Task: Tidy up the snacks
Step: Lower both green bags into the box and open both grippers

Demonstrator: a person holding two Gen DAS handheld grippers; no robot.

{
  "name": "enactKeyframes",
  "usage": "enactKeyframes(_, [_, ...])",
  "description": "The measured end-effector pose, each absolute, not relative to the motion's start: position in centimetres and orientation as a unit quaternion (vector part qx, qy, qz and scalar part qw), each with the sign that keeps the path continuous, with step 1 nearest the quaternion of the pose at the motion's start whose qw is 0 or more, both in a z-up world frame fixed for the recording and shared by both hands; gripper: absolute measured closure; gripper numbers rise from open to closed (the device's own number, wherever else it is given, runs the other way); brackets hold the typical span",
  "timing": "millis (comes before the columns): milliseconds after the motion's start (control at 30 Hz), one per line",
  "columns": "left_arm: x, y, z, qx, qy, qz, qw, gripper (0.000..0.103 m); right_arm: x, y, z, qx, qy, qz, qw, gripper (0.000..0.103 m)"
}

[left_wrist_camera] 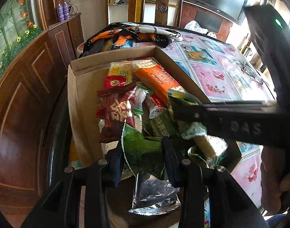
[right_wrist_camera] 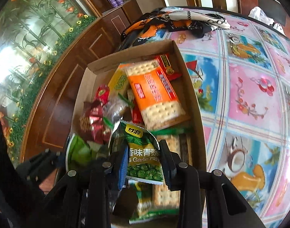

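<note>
Both grippers are hanging directly above the cardboard box point(right_wrist_camera: 190, 87): the right gripper point(right_wrist_camera: 143, 159) is pinching the green pea packet point(right_wrist_camera: 143, 152) upright, the left gripper point(left_wrist_camera: 143, 161) is clamping a silvery-green wrapper point(left_wrist_camera: 145, 152).

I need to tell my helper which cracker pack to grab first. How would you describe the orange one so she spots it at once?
Find the open cardboard box on the flowery tablecloth. The orange cracker pack lies on top of the pile, toward the far end. It is the largest packet, with a bright orange label band and pale, dimpled crackers showing at both ends.
</note>
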State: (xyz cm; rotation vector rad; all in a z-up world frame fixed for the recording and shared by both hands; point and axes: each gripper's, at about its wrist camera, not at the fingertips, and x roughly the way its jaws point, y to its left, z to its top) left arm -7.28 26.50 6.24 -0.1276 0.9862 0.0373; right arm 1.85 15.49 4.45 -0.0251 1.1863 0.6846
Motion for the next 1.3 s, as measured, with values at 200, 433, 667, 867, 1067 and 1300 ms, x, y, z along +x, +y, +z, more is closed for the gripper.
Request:
enactKeyframes(200, [-7.0,25.9,6.1,-0.048,0.473,0.018,0.879,0.067,2.6,17.0,4.2,-0.028,0.548,0.309,0.777,0.068])
enactKeyframes(433, [-6.7,25.3,5.9,-0.038,0.47,0.018,0.882,0.067,2.4,17.0,4.2,-0.031,0.555,0.312,0.771,0.066])
enactKeyframes(667, [-6.4,25.0,5.4,-0.033,0.469,0.019,0.882,0.064,1.5,16.0,4.6,-0.025,0.555,0.31,0.771,0.066])
enactKeyframes(867, [-6.4,24.8,5.3,-0.033,0.468,0.019,0.883,0.058,1.0,15.3,4.9,-0.02,0.555,0.306,0.774,0.059])
enactKeyframes(1067, [-6.0,24.5,5.4,-0.027,0.466,0.023,0.884,0.049,0.3,14.4,6.0,-0.021,0.545,0.306,0.781,0.058])
enactKeyframes(1300, [-6.2,23.6,6.6,-0.009,0.454,0.056,0.889,0.034,-0.7,11.9,7.5,-0.015,0.527,0.304,0.793,0.042])
